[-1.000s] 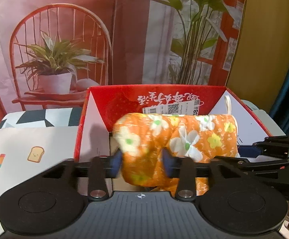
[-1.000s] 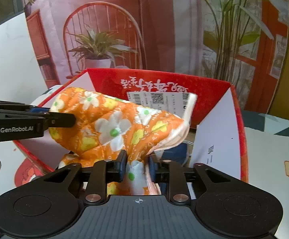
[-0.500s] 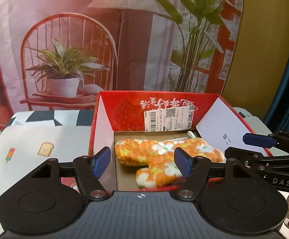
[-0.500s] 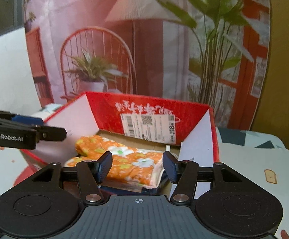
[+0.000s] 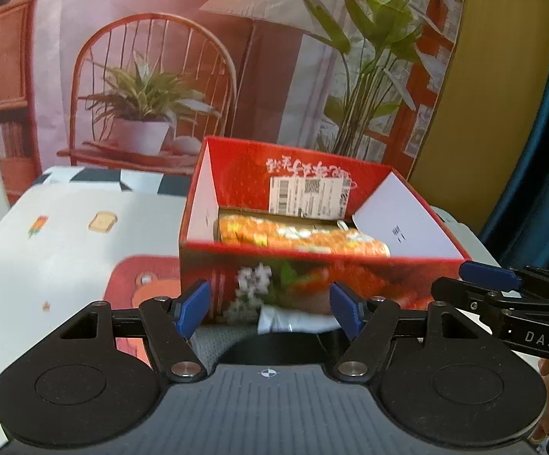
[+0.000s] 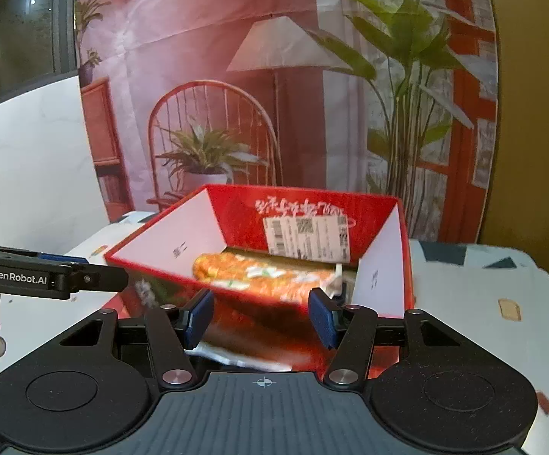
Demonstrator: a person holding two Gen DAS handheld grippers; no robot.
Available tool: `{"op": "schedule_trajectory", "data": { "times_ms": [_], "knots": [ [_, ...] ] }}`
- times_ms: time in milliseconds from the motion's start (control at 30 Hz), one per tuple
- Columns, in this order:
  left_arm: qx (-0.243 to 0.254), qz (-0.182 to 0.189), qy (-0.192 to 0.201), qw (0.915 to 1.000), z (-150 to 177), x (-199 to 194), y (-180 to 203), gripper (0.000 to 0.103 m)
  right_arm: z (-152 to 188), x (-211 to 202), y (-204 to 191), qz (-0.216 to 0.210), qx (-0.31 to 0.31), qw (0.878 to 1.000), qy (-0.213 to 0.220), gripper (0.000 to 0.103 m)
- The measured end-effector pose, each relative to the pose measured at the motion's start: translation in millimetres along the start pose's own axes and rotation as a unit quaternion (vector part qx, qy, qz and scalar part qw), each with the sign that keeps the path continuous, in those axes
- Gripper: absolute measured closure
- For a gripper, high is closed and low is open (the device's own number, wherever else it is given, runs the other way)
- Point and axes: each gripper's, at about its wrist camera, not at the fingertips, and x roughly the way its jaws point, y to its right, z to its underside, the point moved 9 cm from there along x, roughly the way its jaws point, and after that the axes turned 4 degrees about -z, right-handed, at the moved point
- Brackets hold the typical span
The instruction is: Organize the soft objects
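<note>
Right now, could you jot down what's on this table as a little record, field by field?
container: red box, open at the top, white shipping label on its inner back wall
contents: orange floral mitt lying inside the box
left gripper: open, nothing between its fingers
right gripper: open, nothing between its fingers
surface: white table cover with small cartoon prints
backdrop: printed room scene with chair, lamp, plants

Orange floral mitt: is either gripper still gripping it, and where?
Neither. The orange floral mitt lies loose inside the red box. The left gripper and right gripper have both just opened, with nothing between their pads.
</note>
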Motion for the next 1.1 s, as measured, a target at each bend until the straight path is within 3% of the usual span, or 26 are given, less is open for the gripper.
{"op": "schedule_trajectory", "data": {
  "times_ms": [367, 667, 867, 1100],
  "knots": [
    [-0.019, 0.006, -0.050, 0.9985, 65, -6, 4, 0.032, 64, -21, 2, -0.004, 0.040, 0.997, -0.062, 0.051],
    [-0.020, 0.022, -0.079, 0.9964, 93, -7, 13, 0.033, 126, -40, -2, 0.001, 0.057, 0.989, -0.138, 0.051],
    [-0.025, 0.031, -0.086, 0.9955, 100, -7, 15, 0.033, 141, -43, 5, -0.004, 0.090, 0.983, -0.159, 0.052],
    [-0.039, 0.031, -0.088, 0.9949, 102, -8, 10, 0.035, 146, -35, -13, -0.036, 0.080, 0.979, -0.182, 0.055]
  ]
}}
